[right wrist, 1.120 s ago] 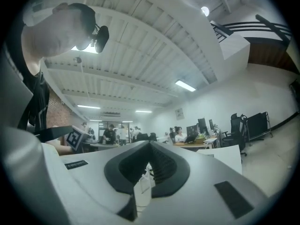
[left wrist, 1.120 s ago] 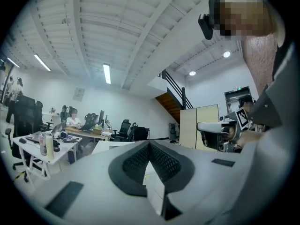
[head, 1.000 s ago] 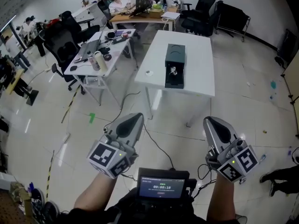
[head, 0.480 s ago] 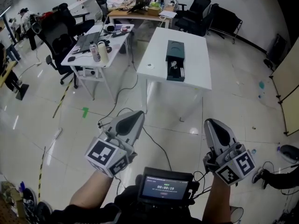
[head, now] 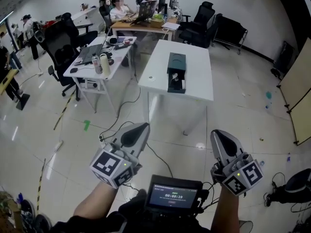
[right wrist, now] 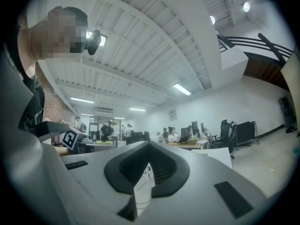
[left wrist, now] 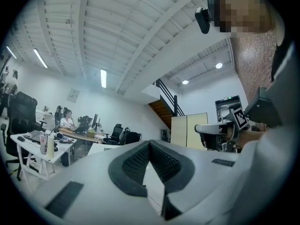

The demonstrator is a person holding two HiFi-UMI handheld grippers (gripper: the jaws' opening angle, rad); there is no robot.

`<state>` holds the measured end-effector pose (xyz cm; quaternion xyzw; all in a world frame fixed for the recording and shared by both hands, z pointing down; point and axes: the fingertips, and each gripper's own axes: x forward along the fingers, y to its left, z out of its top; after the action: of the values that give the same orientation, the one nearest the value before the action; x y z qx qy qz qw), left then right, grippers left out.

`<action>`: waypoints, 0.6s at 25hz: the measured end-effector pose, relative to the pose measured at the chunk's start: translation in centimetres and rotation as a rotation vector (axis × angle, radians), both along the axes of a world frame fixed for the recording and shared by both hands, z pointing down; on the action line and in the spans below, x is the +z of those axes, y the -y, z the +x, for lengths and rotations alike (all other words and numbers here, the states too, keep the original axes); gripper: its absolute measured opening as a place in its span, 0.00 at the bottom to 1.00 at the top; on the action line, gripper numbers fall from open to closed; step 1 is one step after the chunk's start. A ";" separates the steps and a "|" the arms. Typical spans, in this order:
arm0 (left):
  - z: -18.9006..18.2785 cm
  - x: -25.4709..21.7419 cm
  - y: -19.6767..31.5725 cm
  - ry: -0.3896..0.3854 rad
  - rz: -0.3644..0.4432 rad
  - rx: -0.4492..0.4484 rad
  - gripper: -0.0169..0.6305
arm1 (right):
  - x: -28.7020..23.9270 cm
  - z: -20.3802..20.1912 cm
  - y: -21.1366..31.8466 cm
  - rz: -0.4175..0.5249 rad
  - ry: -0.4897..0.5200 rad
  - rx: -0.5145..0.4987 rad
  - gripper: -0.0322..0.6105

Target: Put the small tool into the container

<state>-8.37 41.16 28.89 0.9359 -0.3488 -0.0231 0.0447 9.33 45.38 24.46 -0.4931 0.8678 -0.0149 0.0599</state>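
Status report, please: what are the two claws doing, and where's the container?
Left gripper, right gripper: shut, empty. Container on white table ahead, out of reach. Open floor between.

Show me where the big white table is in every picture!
Head view: the white table is upper centre, with the dark container on it.
Left gripper view: a bit of its top peeks out just left of the jaws.
Right gripper view: its top shows just right of the jaws.
Shared landmark: the seated person beyond the table, visible in all three.
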 end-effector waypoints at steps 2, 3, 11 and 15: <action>0.8 -0.2 -0.5 0.015 0.015 0.003 0.04 | -0.2 0.6 -0.3 0.001 0.000 -0.001 0.05; 1.1 -0.3 -0.6 0.018 0.020 0.005 0.04 | -0.2 0.9 -0.3 0.002 -0.004 -0.001 0.05; 3.4 -1.3 -0.7 0.005 0.027 0.015 0.04 | -0.6 2.7 -0.4 0.023 -0.003 -0.005 0.05; 3.9 -1.2 -1.2 -0.002 0.015 0.018 0.04 | -0.7 2.9 -0.8 0.034 0.005 -0.012 0.05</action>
<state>-4.47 42.38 27.68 0.9393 -0.3399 -0.0262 0.0380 12.20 46.23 23.79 -0.4866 0.8708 -0.0016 0.0704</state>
